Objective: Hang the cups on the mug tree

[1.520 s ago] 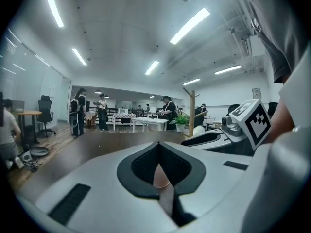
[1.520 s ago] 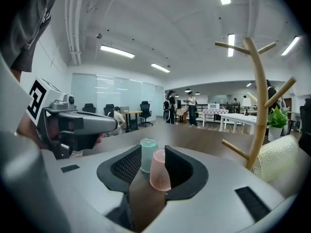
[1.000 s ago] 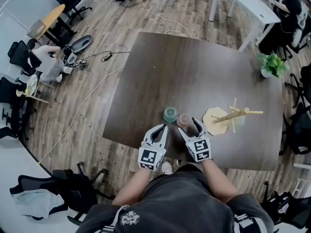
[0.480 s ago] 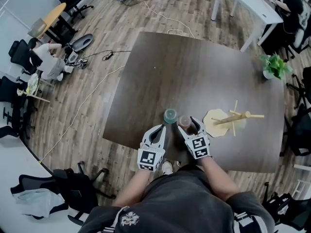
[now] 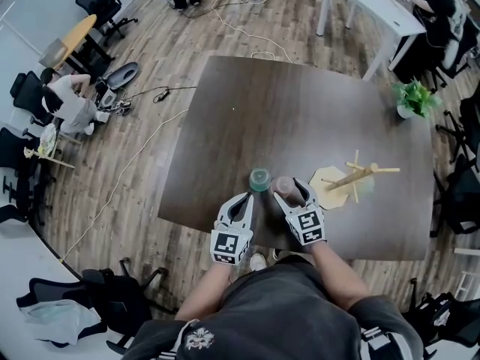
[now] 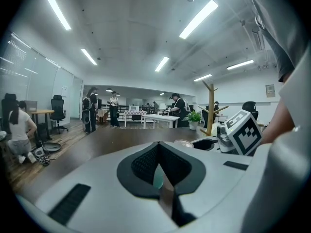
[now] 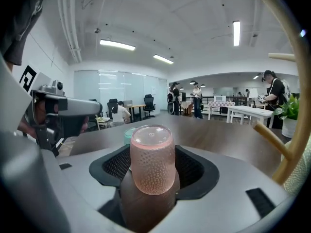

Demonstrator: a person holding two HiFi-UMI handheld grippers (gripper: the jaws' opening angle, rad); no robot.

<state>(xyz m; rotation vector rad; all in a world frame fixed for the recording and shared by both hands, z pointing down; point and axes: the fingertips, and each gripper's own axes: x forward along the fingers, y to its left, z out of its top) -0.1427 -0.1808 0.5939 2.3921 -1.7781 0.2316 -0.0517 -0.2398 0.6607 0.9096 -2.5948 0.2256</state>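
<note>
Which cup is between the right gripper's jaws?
The pink cup; the right gripper has just been closing its jaws on it. The green cup stands free to its left.

I look straight down my right gripper [image 7: 151,153]: its jaws have just been closing, and a pink cup [image 7: 151,168] with a dimpled wall stands upside down between them, the dark pads against its sides. Just behind it, a little to the left, a green cup [image 7: 129,134] peeks out, mostly hidden. The left gripper [image 7: 95,108] reaches in from the left edge. On the right, the pale wooden mug tree [image 7: 269,136] looms very close. Both cups rest on the dark table [image 7: 233,140].
</note>
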